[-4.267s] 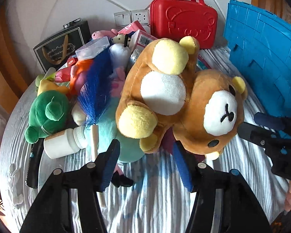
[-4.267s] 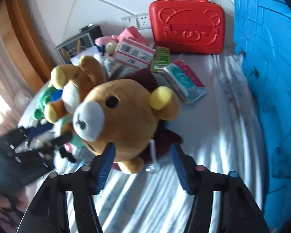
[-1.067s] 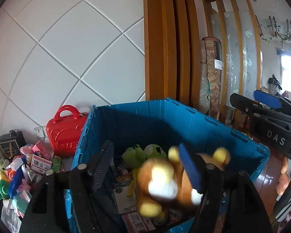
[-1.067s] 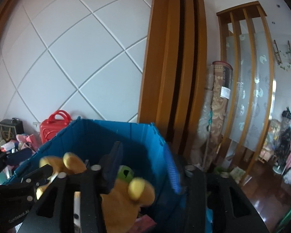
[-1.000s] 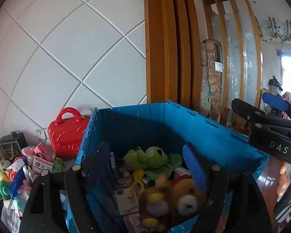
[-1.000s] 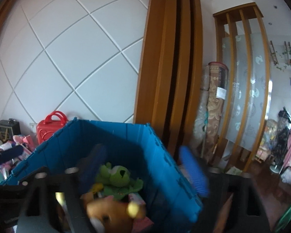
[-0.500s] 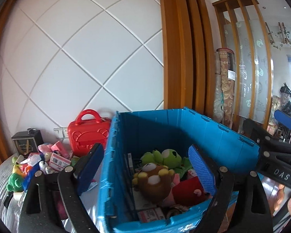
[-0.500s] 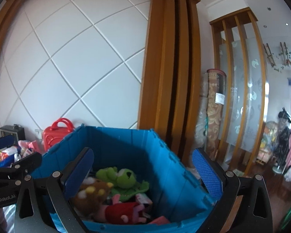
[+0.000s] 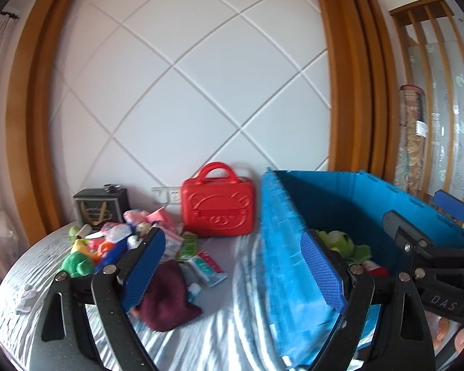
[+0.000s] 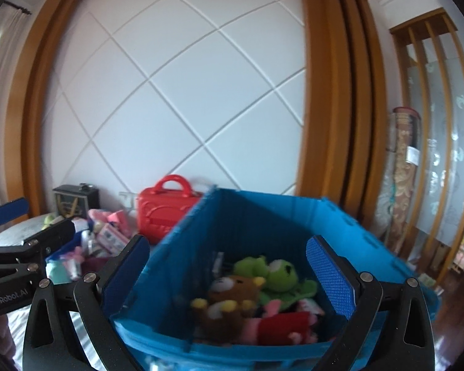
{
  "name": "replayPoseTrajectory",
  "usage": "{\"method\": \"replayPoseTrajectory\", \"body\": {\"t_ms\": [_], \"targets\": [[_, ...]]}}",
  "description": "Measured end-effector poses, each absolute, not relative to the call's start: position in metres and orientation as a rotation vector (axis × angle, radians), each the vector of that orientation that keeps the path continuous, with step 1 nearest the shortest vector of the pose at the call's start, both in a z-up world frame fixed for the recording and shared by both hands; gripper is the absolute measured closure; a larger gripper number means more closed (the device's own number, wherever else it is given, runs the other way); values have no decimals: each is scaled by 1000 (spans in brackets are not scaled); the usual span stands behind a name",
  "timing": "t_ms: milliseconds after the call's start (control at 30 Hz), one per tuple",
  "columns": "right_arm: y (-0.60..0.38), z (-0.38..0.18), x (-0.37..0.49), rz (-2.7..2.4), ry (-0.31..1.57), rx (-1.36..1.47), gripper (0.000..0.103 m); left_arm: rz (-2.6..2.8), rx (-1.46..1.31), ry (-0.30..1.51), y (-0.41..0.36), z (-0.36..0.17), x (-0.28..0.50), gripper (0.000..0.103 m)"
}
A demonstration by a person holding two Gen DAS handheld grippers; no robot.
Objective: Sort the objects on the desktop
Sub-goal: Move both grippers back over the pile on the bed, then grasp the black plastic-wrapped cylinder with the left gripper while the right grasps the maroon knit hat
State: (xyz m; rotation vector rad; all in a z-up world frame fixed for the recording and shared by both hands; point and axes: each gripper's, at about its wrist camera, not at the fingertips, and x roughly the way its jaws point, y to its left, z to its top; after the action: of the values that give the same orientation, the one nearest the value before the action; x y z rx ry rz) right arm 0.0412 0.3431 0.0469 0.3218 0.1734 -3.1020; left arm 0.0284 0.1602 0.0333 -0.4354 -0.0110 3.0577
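The brown bear plush (image 10: 232, 296) lies inside the blue crate (image 10: 263, 199), beside a green frog plush (image 10: 278, 275) and a red plush (image 10: 281, 324). My right gripper (image 10: 229, 275) hovers open over the crate's near rim with nothing between its blue pads. Over the table (image 9: 225, 334), just left of the blue crate (image 9: 287, 278), my left gripper (image 9: 232, 266) is open and empty too. A pile of small toys and boxes (image 9: 108, 244) sits on the table's left side. Each view shows the other gripper at its edge: the right gripper (image 9: 427, 216) and the left gripper (image 10: 31, 221).
A red bear-embossed case (image 9: 218, 207) stands against the wall behind the table. A maroon cloth (image 9: 167, 300) and a tissue pack (image 9: 207, 267) lie near the left pad. A black gift box (image 9: 97, 208) stands at the back left. A hand (image 9: 448, 337) shows at lower right.
Both grippers let go of the brown bear, which dropped into the crate. Their jaws widened and both swung left, bringing the table and red case into view.
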Motion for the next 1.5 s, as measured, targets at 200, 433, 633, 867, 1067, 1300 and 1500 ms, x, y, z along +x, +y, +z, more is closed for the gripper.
{"method": "replayPoseTrajectory", "body": {"t_ms": [200, 433, 633, 867, 1067, 1300, 1500], "targets": [[261, 37, 20, -3007, 208, 343, 0, 3122, -524, -65, 79, 14, 19, 13], [171, 19, -8, -2940, 189, 405, 0, 3183, -641, -57, -27, -11, 2, 13], [116, -20, -44, -2906, 159, 606, 0, 3206, -807, -84, -120, -46, -20, 13], [112, -79, -82, -2852, 153, 938, 0, 3212, -1057, -164, -195, -106, -39, 13], [118, -122, -114, -2752, 134, 1100, 0, 3243, -1332, -219, -251, -158, -36, 13], [113, -165, -149, -2718, 133, 1219, 0, 3272, -1528, -208, -306, -191, -44, 13], [101, -189, -175, -2675, 63, 1339, 0, 3189, -1549, -133, -332, -204, -94, 17]]}}
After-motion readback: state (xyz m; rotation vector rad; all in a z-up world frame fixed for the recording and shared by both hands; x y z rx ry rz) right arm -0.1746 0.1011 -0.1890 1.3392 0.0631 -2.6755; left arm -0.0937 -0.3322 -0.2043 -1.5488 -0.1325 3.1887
